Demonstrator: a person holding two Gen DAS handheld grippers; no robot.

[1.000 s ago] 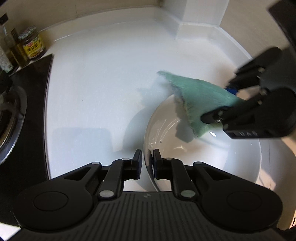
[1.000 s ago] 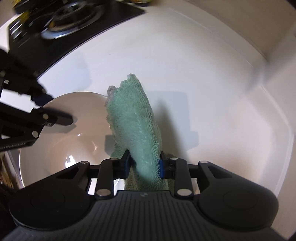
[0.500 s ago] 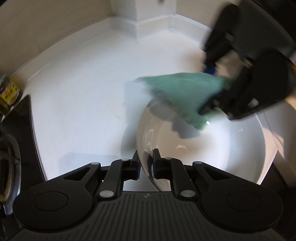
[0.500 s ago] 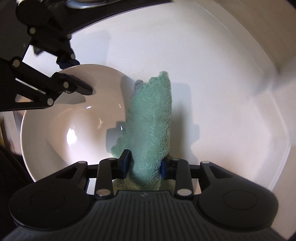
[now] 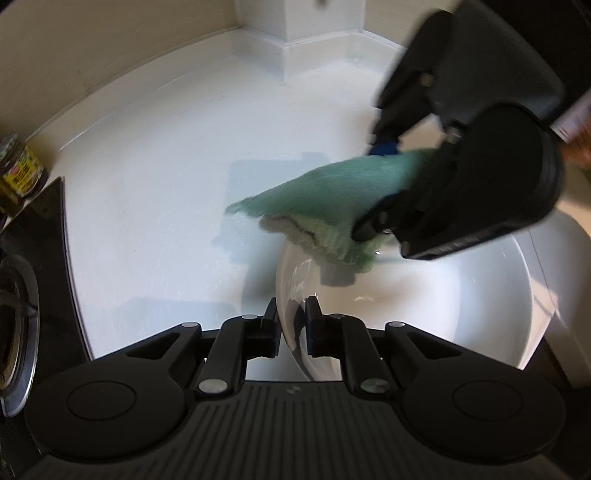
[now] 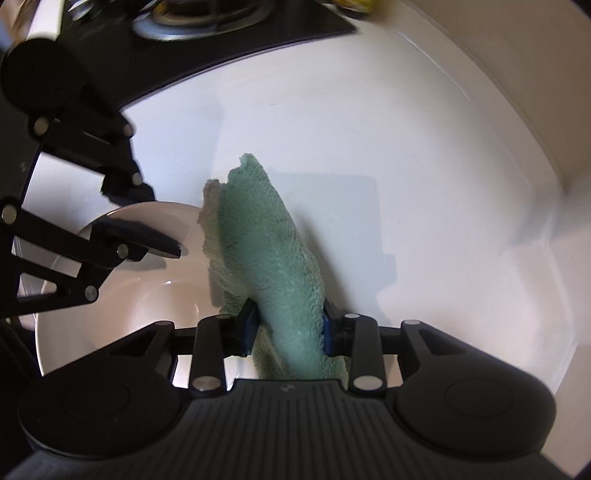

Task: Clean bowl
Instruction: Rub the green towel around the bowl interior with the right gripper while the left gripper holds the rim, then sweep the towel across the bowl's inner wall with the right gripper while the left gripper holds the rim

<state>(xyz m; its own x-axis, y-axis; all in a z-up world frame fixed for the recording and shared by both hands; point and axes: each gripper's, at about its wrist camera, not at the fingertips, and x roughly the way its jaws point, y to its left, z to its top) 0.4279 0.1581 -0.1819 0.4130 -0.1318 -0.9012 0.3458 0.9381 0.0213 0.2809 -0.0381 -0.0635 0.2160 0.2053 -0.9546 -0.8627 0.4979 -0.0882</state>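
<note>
A white bowl (image 5: 424, 314) stands on the white counter, and my left gripper (image 5: 291, 314) straddles its near rim. The pads touch the bowl wall on either side while the jaws are opening. A green terry cloth (image 5: 325, 199) drapes over the bowl's far rim, pinched in my right gripper (image 5: 373, 188). In the right wrist view the cloth (image 6: 273, 258) stands up between the blue pads of the right gripper (image 6: 288, 325), its lower end hanging into the bowl (image 6: 129, 314). The left gripper (image 6: 155, 221) reaches in from the left over the rim.
A black stove top with a burner (image 5: 14, 314) lies to the left, also at the top of the right wrist view (image 6: 199, 18). A yellow-labelled jar (image 5: 22, 173) stands beside it. A beige wall and a white corner post (image 5: 321, 22) close off the counter (image 5: 166, 166).
Both grippers have rolled. The right gripper has dragged the cloth along the bowl's far rim, leftward in the left wrist view. Both grips have held.
</note>
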